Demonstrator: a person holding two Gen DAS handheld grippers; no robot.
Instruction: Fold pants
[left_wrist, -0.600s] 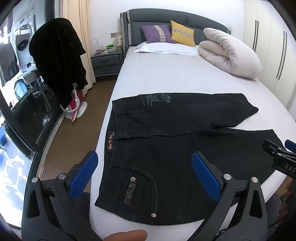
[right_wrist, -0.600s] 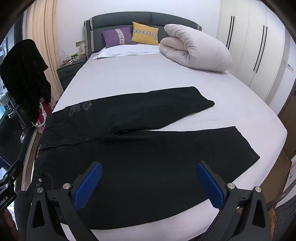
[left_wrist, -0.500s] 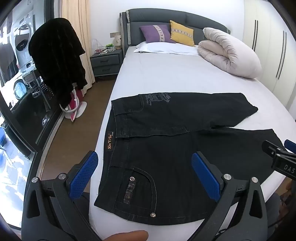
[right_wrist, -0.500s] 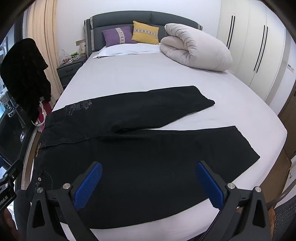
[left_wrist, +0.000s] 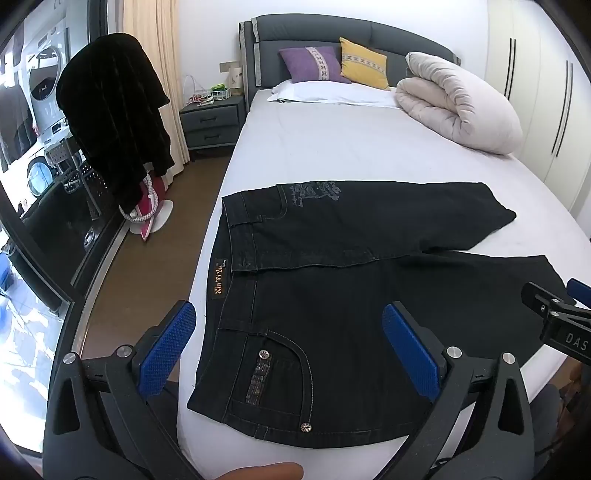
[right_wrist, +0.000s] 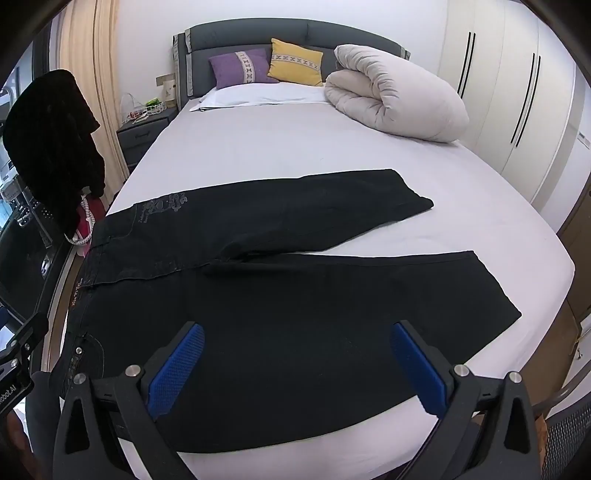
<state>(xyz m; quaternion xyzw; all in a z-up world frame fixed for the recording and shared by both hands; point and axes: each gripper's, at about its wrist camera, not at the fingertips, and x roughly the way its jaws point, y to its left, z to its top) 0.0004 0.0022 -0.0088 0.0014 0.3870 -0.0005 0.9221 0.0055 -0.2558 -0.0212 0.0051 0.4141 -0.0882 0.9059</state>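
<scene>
the bed (left_wrist: 332, 155) has a wide bare stretch of sheet between the pants (left_wrist: 332, 295) and the rolled duvet (left_wrist: 458, 103) by the pillows (right_wrist: 266, 66). the black pants lie flat and unfolded across the near part of the bed, waistband at the left edge, legs spread toward the right; the near leg's hem sits close to the right edge in the right wrist view. only the left wrist view shows the front pocket (left_wrist: 273, 373) with its studs and a fingertip (left_wrist: 266, 470) at the bottom. the left gripper (left_wrist: 291, 354) and right gripper (right_wrist: 295, 365) hover above the pants, jaws fully wide, holding nothing. nothing has visibly shifted since the earlier frames.
</scene>
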